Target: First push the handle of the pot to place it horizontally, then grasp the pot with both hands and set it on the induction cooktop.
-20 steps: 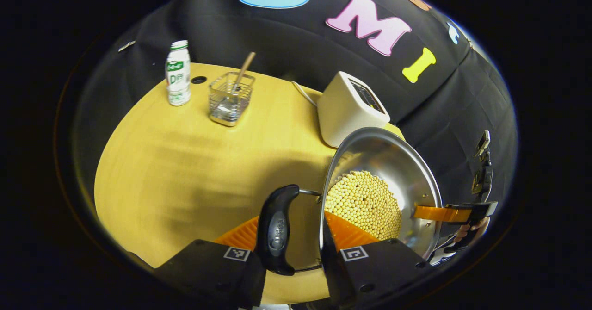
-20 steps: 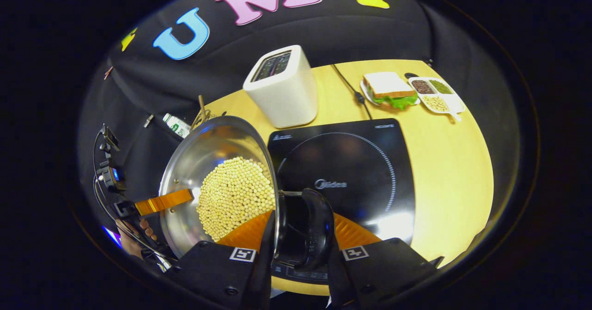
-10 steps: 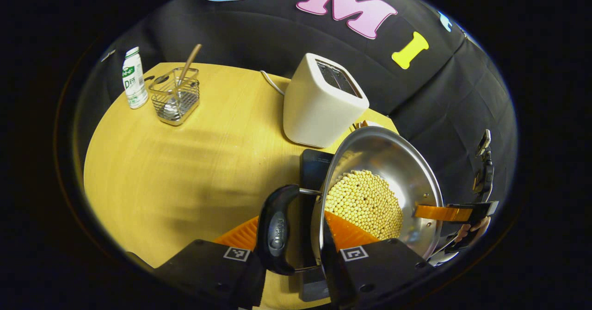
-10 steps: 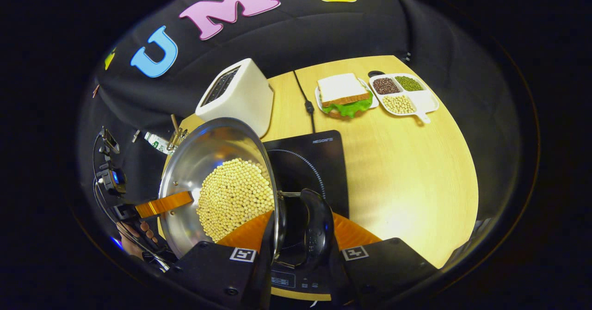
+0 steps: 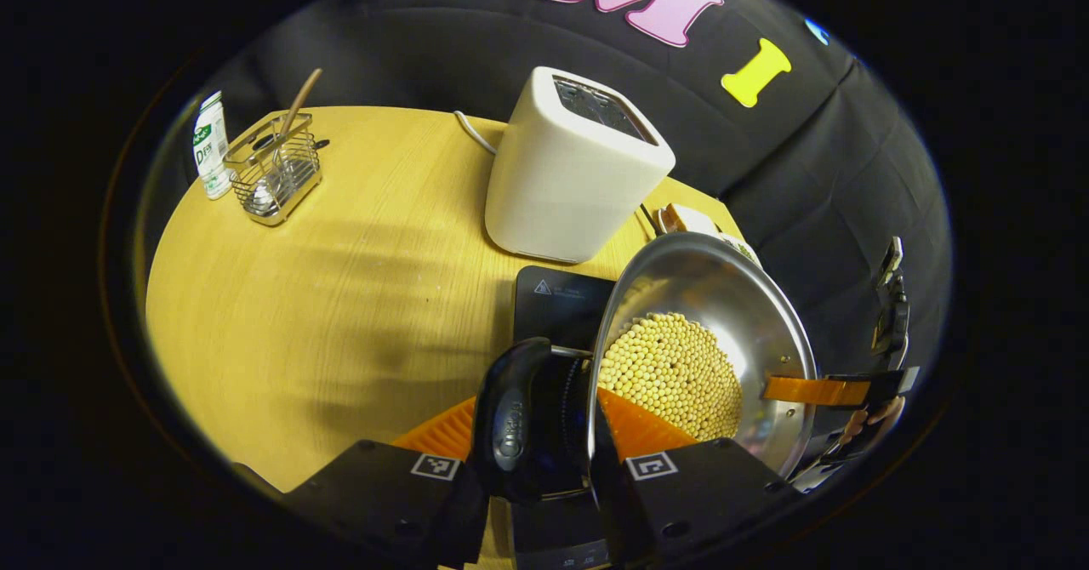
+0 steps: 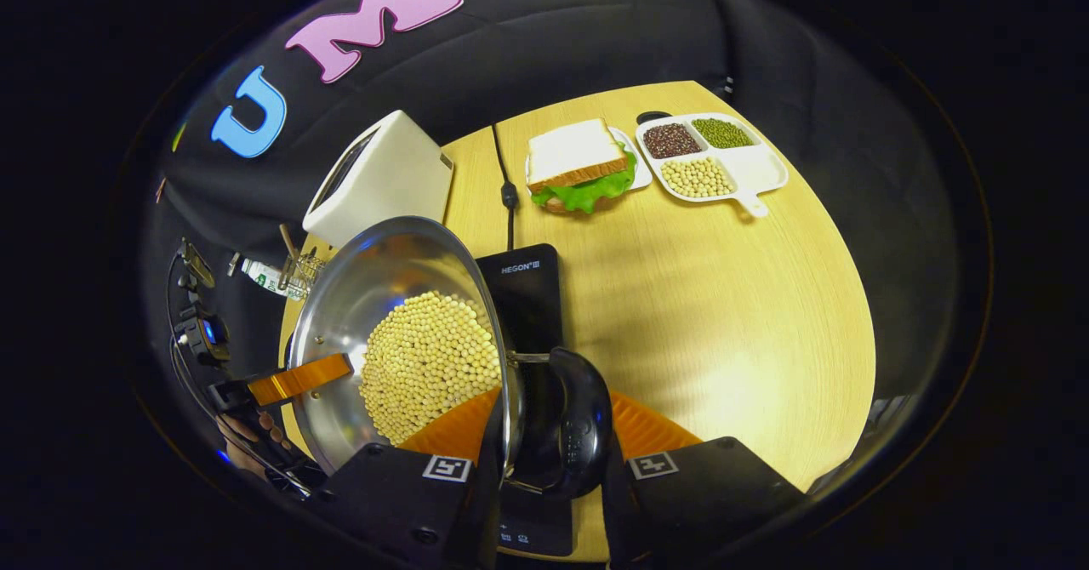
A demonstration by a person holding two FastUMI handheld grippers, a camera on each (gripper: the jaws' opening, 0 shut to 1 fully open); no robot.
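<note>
Left tool point(image 5: 538, 468) clamps pot point(image 5: 732, 298) handle; right tool point(image 6: 551, 468) clamps the opposite handle; sandwich point(image 6: 578, 162) in right gripper view; wire basket point(image 5: 274, 170) in left gripper view.

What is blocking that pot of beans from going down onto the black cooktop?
Nothing visible. The pot hangs in both claws over the induction cooktop, whose dark glass looks bare. The toaster stands behind the cooktop and the sandwich beyond it, both off the glass.
</note>
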